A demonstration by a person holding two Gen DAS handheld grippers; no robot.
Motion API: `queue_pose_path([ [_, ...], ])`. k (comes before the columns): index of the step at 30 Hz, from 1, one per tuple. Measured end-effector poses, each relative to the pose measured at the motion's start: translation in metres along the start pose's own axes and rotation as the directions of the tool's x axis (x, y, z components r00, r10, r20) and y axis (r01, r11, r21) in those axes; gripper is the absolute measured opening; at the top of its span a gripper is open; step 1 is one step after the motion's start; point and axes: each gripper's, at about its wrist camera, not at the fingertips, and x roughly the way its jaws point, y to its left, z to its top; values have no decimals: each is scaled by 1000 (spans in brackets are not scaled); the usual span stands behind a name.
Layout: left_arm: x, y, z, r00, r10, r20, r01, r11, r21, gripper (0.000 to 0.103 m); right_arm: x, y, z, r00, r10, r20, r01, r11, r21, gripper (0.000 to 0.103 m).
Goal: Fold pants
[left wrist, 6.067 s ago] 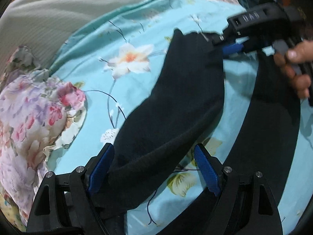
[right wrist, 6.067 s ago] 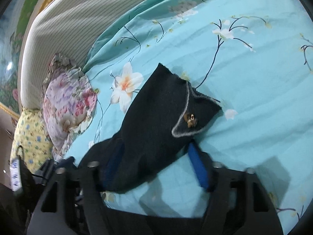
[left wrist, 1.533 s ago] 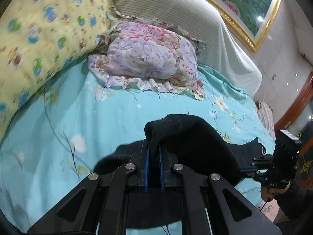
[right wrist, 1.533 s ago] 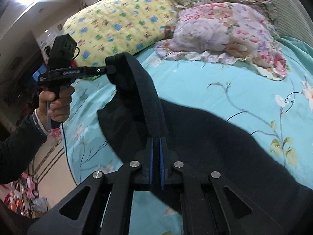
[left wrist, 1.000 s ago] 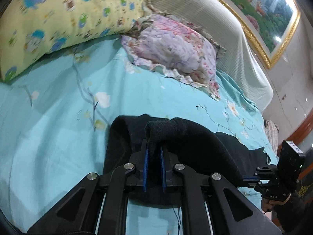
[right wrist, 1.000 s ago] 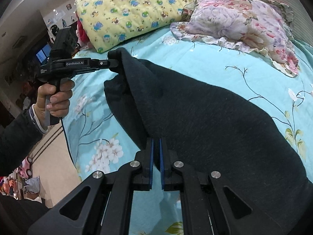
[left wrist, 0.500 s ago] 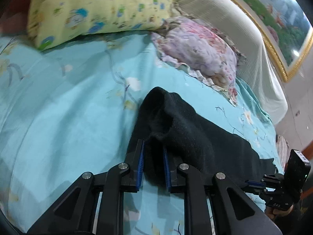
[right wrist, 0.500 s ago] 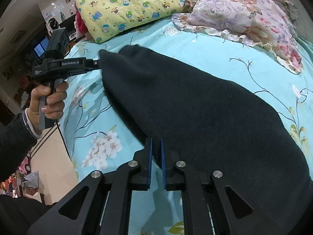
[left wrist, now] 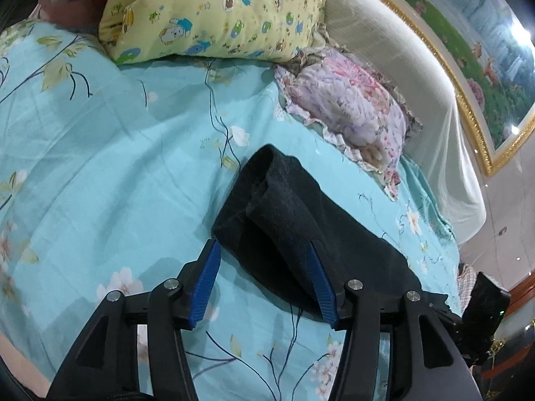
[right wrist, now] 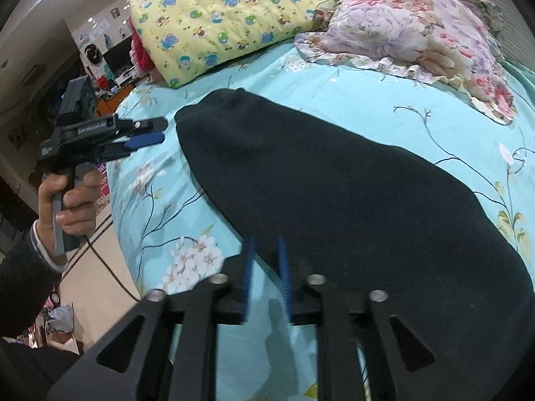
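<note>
The black pants lie folded lengthwise on the turquoise floral bedsheet. In the left wrist view the cuff end lies flat just ahead of my left gripper, which is open and holds nothing; its right pad sits over the cloth edge. That gripper also shows in the right wrist view, apart from the pants' end. My right gripper has its blue pads a small gap apart at the pants' near edge, holding nothing.
A yellow cartoon-print pillow and a pink floral pillow lie at the bed's head by the striped headboard. The bed's edge and floor are at left in the right wrist view.
Both grippers laid the pants' ends down on the sheet and let go. The left gripper opened wide and backed off; the right gripper's pads parted slightly.
</note>
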Motion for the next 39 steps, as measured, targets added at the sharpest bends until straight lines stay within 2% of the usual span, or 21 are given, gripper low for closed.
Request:
queue_pose_path([
  [1,1,-3,-1,1000,3,-6,-3,1000,-2,56,-2,-1,1,1000,-2,7,2,1000,6,51],
  [2,3,-6,-2,1000,5,-13,-5,1000,-4,57,-5,-3,1,1000,-9,21,8,1000,13,54],
  [8,13,-18,-6,999,30,-41,-30,999,-19,61,-20,-21,5,997,-11,70,6,997,77,55],
  [18,30,-12,-4,994,68,-81,-79,988,-132,64,-34,-66,7,993,-28,115,3,977,212,55],
  [25,44,-5,1,990,92,-106,-110,978,-177,64,-36,-102,37,988,-52,143,11,961,277,55],
  [29,49,-1,1,989,93,-111,-113,975,-191,64,-16,-124,62,993,-48,105,15,955,296,55],
  [34,54,4,0,989,88,-117,-109,977,-185,64,25,-138,82,999,-45,-3,44,963,266,55],
  [39,63,2,0,987,105,-119,-122,982,-146,62,64,-127,81,984,-74,-160,97,986,137,48],
])
